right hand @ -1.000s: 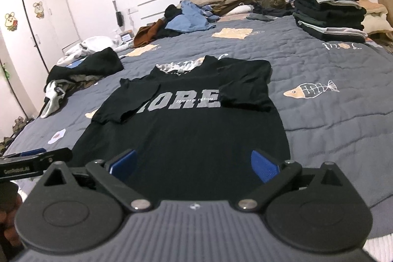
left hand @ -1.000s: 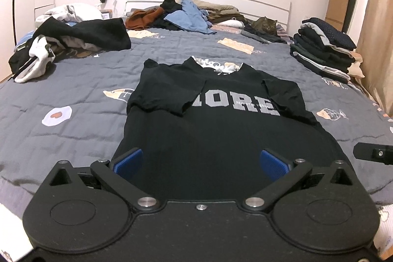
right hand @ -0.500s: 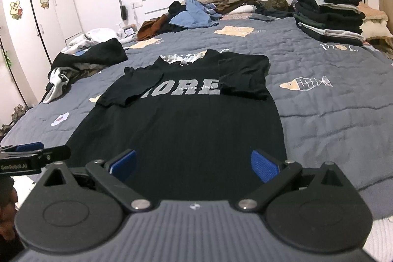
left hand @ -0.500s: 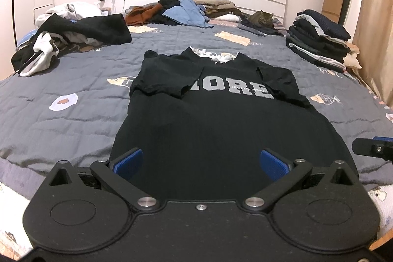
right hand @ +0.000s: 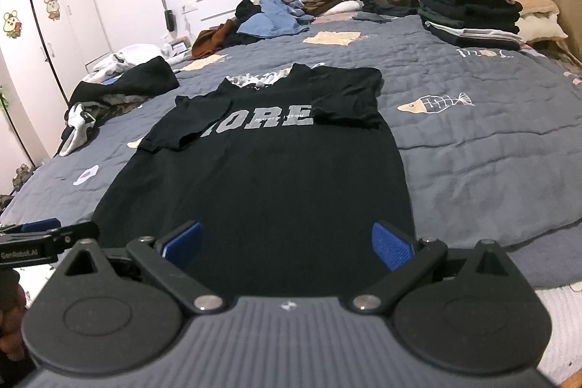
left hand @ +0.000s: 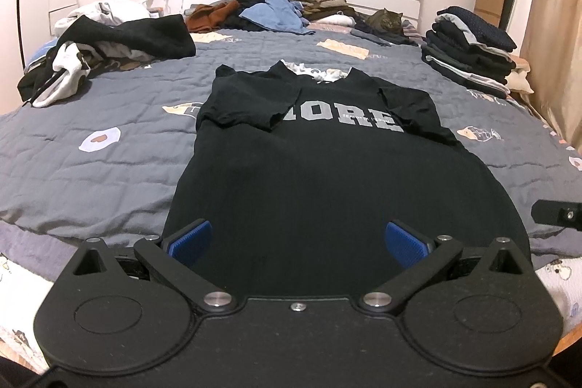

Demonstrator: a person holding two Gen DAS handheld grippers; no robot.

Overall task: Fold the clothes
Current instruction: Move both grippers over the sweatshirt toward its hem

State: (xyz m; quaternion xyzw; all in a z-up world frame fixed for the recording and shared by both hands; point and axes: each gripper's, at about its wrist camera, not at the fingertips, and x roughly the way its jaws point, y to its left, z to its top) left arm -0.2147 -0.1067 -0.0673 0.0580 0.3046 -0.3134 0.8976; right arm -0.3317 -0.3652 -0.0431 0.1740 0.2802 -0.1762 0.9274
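A black T-shirt (left hand: 327,177) with grey "MORE" lettering lies flat on the grey quilt, both sleeves folded in over the chest; it also fills the middle of the right wrist view (right hand: 262,177). My left gripper (left hand: 297,239) hovers open over the shirt's bottom hem, blue pads (left hand: 189,239) wide apart and empty. My right gripper (right hand: 287,244) is open too, above the hem's right part. In the right wrist view the left gripper (right hand: 40,235) shows at the left edge; a piece of the right gripper's body shows at the right edge of the left wrist view.
A stack of folded dark clothes (left hand: 473,57) stands at the bed's far right. Unfolded heaps lie at the far left (left hand: 120,46) and by the headboard (left hand: 272,10), where a cat (left hand: 387,20) sits. The quilt (left hand: 91,177) drops off at the near edge.
Both grippers have pulled back and lowered toward the foot of the bed, so more of the near quilt edge shows. The shirt has not moved and both grippers stay open.
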